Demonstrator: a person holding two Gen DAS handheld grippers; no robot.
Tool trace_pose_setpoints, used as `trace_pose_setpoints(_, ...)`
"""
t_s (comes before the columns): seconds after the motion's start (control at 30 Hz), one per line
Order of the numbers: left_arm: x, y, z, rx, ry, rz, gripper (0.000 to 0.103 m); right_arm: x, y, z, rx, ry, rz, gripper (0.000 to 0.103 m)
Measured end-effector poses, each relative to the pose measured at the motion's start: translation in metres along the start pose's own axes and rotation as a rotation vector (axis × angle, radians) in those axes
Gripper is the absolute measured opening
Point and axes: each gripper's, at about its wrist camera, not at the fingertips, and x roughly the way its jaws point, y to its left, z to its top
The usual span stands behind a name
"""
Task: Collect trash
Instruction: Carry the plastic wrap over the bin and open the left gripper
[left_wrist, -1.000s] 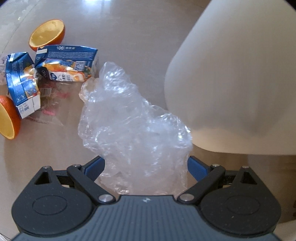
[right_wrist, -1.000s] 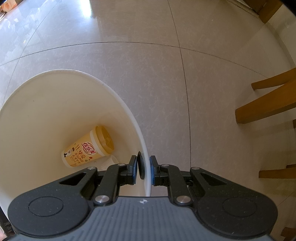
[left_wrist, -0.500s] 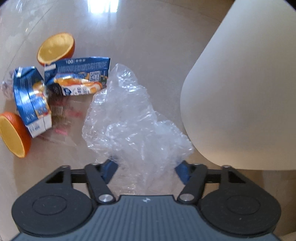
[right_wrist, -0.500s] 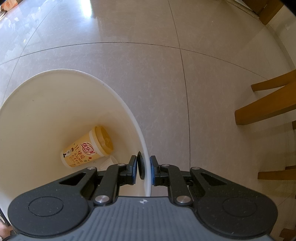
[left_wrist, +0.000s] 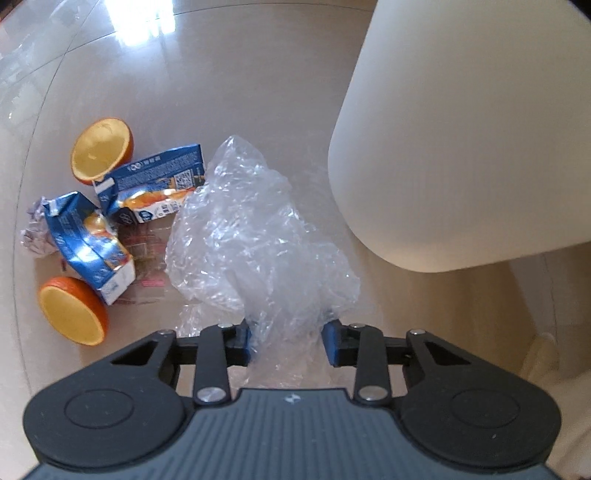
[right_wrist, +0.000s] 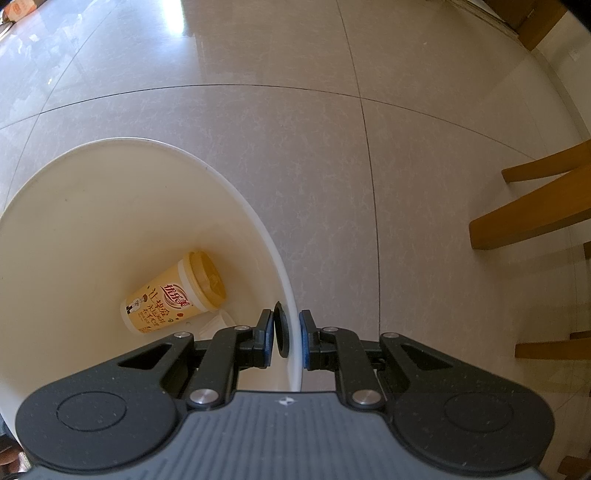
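A crumpled clear plastic bag (left_wrist: 255, 243) stands between the blue pads of my left gripper (left_wrist: 288, 339). The jaws are closing and pinch the bag's lower end, which hangs just above the floor. Left of it lie two squashed blue juice cartons (left_wrist: 155, 184) (left_wrist: 88, 243), two orange halves (left_wrist: 99, 147) (left_wrist: 72, 310) and a ball of crumpled wrapper (left_wrist: 35, 229). The white bin (left_wrist: 461, 129) rises at the right. My right gripper (right_wrist: 288, 339) is shut on the bin's rim (right_wrist: 266, 236). A yellow drink cup (right_wrist: 173, 295) lies inside the bin.
A flat clear wrapper (left_wrist: 147, 258) lies on the beige tiled floor between the cartons and the bag. Wooden chair legs (right_wrist: 532, 210) stand to the right of the bin. A small white piece (right_wrist: 218, 323) lies beside the cup.
The left jaws have closed from wide apart onto the plastic bag, and the gripper has risen and rolled, so the floor litter looks smaller. The right gripper and bin have kept still.
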Motion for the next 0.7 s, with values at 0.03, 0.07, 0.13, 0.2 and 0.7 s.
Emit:
trace_pose_setpoints(0.03,-0.006,0.001,0.000,0.002,0.005,-0.005,0.033,0.000,0.000,0.000,0.000,-0.001,0.000,0.017)
trace_pose_setpoints(0.07,-0.013,0.002,0.002,0.003,0.007,-0.007,0.033,0.000,0.000,0.000,-0.001,-0.001,0.000,0.017)
trace_pose_setpoints(0.13,-0.028,0.003,0.006,0.012,0.004,-0.015,0.033,0.000,0.000,0.000,0.002,0.000,0.002,0.017)
trace_pose_setpoints(0.2,-0.045,0.006,0.013,0.025,0.004,-0.019,0.033,0.000,-0.001,0.000,0.003,0.000,0.005,0.017)
trace_pose_setpoints(0.7,-0.180,-0.039,0.087,0.283,-0.040,-0.008,0.033,0.000,-0.002,0.000,0.001,0.001,0.006,0.017)
